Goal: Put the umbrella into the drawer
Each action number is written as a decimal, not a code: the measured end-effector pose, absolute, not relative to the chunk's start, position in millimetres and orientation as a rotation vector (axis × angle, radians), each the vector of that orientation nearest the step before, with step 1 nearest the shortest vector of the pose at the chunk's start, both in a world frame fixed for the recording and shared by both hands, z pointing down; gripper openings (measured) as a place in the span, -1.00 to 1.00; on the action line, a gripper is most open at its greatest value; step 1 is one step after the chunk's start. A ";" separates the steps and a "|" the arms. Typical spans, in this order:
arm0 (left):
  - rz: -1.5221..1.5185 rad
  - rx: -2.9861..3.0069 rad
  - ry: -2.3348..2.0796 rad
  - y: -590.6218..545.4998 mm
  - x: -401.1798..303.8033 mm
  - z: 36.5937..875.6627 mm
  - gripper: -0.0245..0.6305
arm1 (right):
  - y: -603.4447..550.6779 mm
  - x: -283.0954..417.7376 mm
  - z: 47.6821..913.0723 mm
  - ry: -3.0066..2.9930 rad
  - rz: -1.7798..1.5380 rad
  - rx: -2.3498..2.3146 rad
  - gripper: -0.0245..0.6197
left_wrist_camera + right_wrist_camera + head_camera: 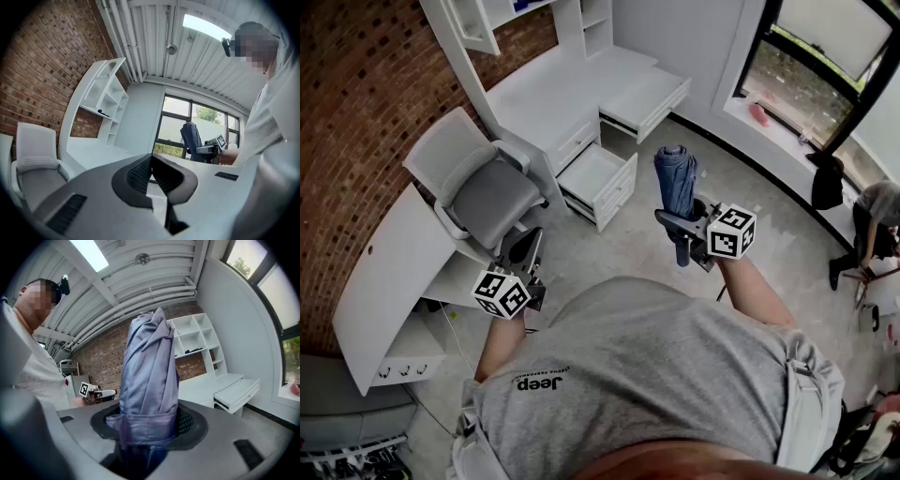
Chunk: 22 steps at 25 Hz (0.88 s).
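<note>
Jaws of the right gripper (680, 223) pinch one folded blue umbrella (676, 183), upright over the floor; the left gripper (529, 242) jaws meet, empty. Only the head view shows both open drawers: lower drawer (598, 180) and upper drawer (647, 98).

The person's bare left forearm (497, 342) reaches forward from a grey T-shirt sleeve, carrying the grey-and-black two-jaw left gripper (151, 158) about level. Its black ribbed pads meet at their tips with nothing between them. The bare right forearm (757, 292) stretches further out, holding the matching right gripper (149, 427) tipped slightly downward. Its jaws stand wide and clamp the lower part of a folded blue fabric umbrella (150, 366), which stands upright between them. The two grippers are well apart.
</note>
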<state>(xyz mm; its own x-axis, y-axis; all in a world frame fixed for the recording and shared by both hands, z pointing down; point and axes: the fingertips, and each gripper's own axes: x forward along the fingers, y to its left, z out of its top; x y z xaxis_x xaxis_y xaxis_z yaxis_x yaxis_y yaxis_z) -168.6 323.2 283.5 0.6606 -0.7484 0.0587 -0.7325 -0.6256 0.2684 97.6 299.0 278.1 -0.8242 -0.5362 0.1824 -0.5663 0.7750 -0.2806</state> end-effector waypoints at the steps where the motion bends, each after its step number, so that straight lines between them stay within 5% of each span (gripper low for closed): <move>1: -0.085 2.611 -1.190 322.7 -168.4 283.7 -0.88 | 298.5 97.6 278.2 -2.873 0.496 0.892 -0.17; 22: -0.074 2.605 -1.229 327.2 -139.2 278.6 -0.88 | 300.0 121.3 273.8 -2.898 0.466 0.825 -0.16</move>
<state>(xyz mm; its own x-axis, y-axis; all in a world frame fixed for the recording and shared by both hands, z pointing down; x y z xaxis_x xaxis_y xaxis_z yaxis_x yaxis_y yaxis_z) -139.2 327.2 278.6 0.6409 -0.7650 0.0639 -0.7517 -0.6085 0.2544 121.3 300.0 273.8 -0.8497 -0.4991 0.1702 -0.5273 0.8073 -0.2652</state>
